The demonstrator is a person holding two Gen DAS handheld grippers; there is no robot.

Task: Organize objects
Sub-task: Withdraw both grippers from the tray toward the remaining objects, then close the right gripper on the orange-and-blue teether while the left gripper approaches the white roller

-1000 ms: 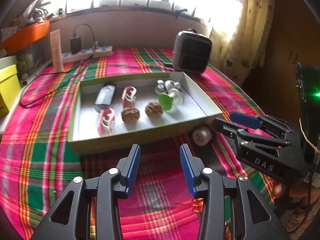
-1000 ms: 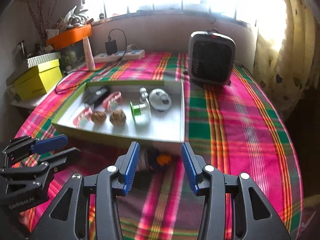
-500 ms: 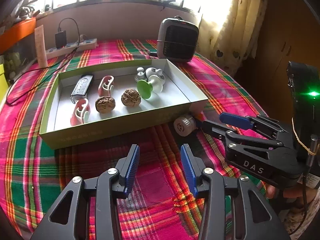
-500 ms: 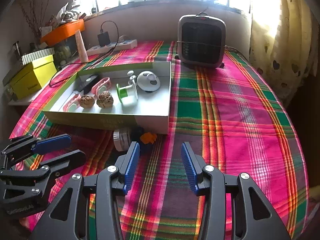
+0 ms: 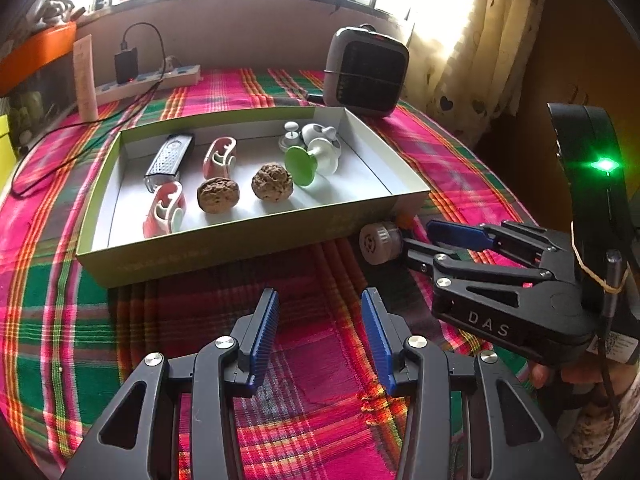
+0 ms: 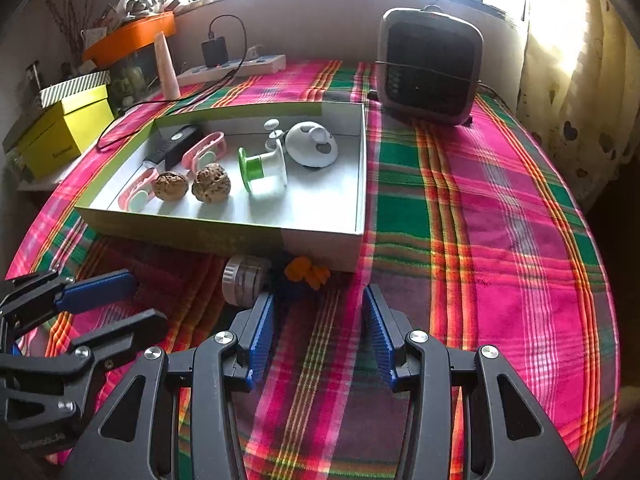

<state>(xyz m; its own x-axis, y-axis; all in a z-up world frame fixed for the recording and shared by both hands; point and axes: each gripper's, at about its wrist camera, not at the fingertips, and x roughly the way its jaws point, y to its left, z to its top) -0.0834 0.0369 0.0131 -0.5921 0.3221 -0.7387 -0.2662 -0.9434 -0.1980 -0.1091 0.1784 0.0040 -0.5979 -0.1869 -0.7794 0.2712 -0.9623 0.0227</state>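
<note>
We hold both grippers, left (image 5: 316, 332) and right (image 6: 318, 332), spread empty before the box (image 6: 320, 246), whose wall half-hides an orange object (image 6: 308, 270).

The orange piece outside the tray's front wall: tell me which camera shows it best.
The right wrist view. There the orange piece lies in plain sight on the cloth beside the grey spool. The left wrist view shows only an orange sliver behind the tray corner.

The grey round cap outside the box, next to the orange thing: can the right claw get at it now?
Probably yes. The grey cap lies on the cloth against the box's front wall, just ahead of the open right claw and slightly to its left. Nothing lies between them; the wall behind leaves little room.
</note>
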